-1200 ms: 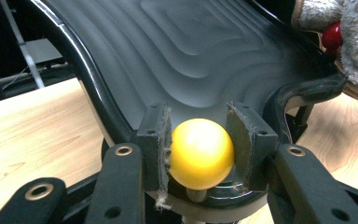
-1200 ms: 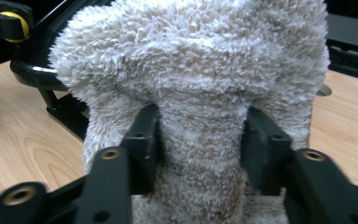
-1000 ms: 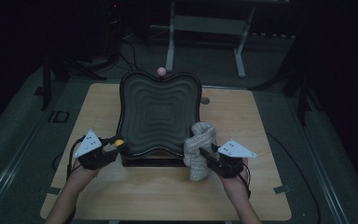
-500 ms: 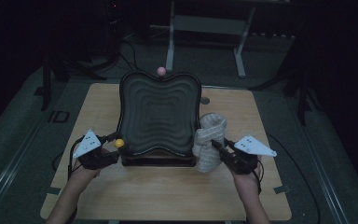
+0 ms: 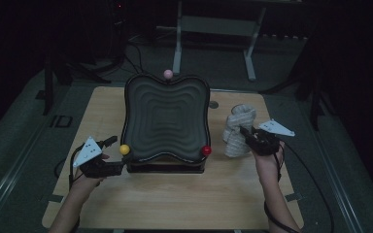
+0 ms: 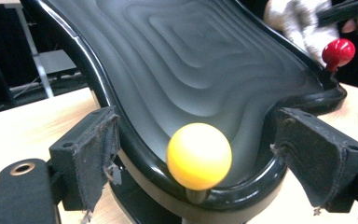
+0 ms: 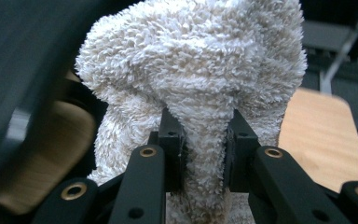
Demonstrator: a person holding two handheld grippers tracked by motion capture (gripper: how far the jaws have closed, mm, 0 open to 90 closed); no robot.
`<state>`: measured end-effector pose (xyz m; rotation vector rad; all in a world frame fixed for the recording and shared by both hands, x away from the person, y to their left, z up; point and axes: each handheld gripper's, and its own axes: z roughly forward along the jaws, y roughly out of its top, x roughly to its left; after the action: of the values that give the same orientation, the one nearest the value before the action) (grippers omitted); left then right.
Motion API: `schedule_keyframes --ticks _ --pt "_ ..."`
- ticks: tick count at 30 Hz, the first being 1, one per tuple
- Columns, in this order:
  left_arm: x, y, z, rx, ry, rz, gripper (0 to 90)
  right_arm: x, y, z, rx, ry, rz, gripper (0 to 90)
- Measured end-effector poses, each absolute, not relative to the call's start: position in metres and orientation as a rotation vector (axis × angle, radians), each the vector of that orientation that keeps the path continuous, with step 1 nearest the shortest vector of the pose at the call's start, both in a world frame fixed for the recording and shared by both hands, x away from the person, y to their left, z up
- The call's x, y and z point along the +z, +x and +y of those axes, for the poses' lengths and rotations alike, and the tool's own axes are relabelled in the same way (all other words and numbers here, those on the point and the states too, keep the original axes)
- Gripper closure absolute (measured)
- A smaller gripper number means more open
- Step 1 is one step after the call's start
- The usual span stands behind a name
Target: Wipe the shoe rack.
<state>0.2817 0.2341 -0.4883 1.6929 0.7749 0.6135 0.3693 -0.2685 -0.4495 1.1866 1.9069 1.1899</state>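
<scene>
A black rippled tray (image 5: 165, 116) (image 6: 191, 60) stands tilted on the wooden table (image 5: 175, 204), with ball knobs at its corners: yellow (image 5: 124, 149) (image 6: 198, 155), red (image 5: 206, 150) (image 6: 338, 51) and pink (image 5: 168, 74). My left gripper (image 5: 115, 154) (image 6: 204, 158) is open at the tray's near left corner. Its jaws have just been opening, and the yellow ball sits between the pads untouched. Right of the tray, my right gripper (image 5: 245, 136) (image 7: 204, 149) is shut on a fluffy white cloth (image 5: 235, 121) (image 7: 200, 60) that hangs bunched from it. Its jaws have just been closing tighter on the cloth.
The tray rests on a dark base in the middle of the table. Bare wood lies in front of it and at both sides. Beyond the far edge are dark stands, a metal frame and cables on the floor.
My right gripper has carried the cloth rightwards off the tray's near right corner, uncovering the red ball. My left gripper's jaws have spread apart around the yellow ball.
</scene>
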Motion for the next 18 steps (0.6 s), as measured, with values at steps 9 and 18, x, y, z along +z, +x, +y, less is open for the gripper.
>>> schedule_keyframes --ticks 9,18 --pt "-0.491 0.276 0.232 0.616 1.710 0.758 9.0 -0.497 0.417 -0.274 1.092 1.343 1.961 72.6" --pt "-0.491 0.273 0.230 0.602 1.730 0.751 9.0 -0.539 0.447 -0.261 0.992 1.422 2.026 71.4"
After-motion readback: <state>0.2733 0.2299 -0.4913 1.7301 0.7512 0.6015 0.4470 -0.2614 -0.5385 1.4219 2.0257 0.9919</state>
